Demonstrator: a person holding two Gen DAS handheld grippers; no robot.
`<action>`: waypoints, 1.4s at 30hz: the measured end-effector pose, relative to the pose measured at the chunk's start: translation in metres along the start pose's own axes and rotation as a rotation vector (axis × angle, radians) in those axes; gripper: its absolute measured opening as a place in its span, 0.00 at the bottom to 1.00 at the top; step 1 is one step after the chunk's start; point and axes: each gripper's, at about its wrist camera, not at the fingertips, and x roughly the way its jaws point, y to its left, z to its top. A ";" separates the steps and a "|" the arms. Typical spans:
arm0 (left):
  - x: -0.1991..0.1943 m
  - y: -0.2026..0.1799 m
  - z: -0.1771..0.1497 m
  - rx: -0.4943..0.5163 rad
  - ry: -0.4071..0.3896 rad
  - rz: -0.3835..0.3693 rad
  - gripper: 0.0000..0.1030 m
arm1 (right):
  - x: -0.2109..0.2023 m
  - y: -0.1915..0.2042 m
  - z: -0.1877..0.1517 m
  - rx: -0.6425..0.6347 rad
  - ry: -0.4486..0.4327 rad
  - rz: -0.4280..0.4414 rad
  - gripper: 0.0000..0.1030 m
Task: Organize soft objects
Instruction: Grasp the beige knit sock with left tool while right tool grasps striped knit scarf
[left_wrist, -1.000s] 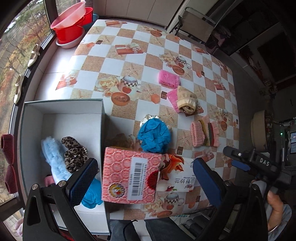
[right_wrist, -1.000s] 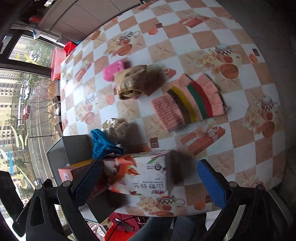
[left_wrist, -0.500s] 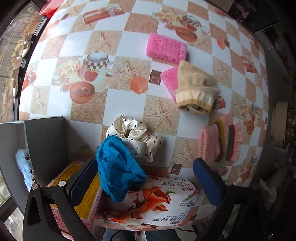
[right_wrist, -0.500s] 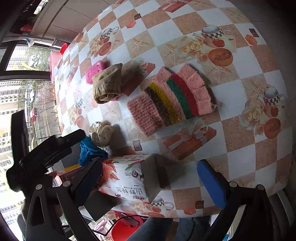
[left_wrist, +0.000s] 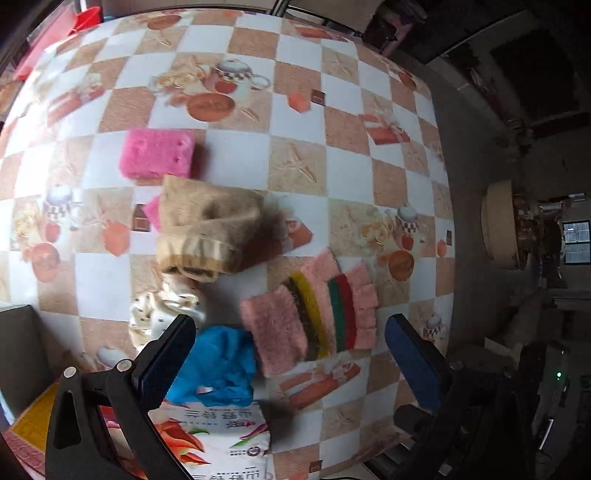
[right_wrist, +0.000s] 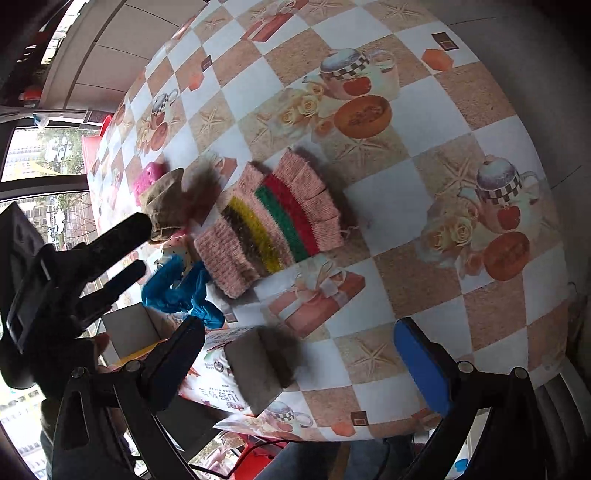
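Both grippers hang over the bench (left_wrist: 303, 74) with fingers spread wide and nothing between them: the left gripper (left_wrist: 291, 354) and the right gripper (right_wrist: 306, 362). Nearest the left one lies a printed pack (left_wrist: 218, 439), with a blue cloth (left_wrist: 218, 365) bunched on its far edge. Just beside the cloth sits a dotted scrunchie (left_wrist: 162, 306), and to its right a striped pink knit (left_wrist: 314, 317) lies flat, touching the cloth. Beyond the scrunchie rests a tan sock (left_wrist: 207, 229), partly over a pink scrap. Farther back is a pink sponge (left_wrist: 157, 153). A grey box (left_wrist: 18, 354) shows at the left edge.
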 end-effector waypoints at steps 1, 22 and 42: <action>-0.005 0.007 0.002 -0.015 -0.007 0.028 0.99 | 0.000 -0.001 0.002 -0.008 -0.005 -0.011 1.00; 0.047 0.030 0.059 -0.095 0.024 0.259 0.98 | 0.064 0.075 0.034 -0.411 -0.034 -0.178 1.00; 0.054 0.032 0.060 -0.005 0.022 0.324 0.54 | 0.099 0.082 0.038 -0.535 -0.038 -0.176 0.30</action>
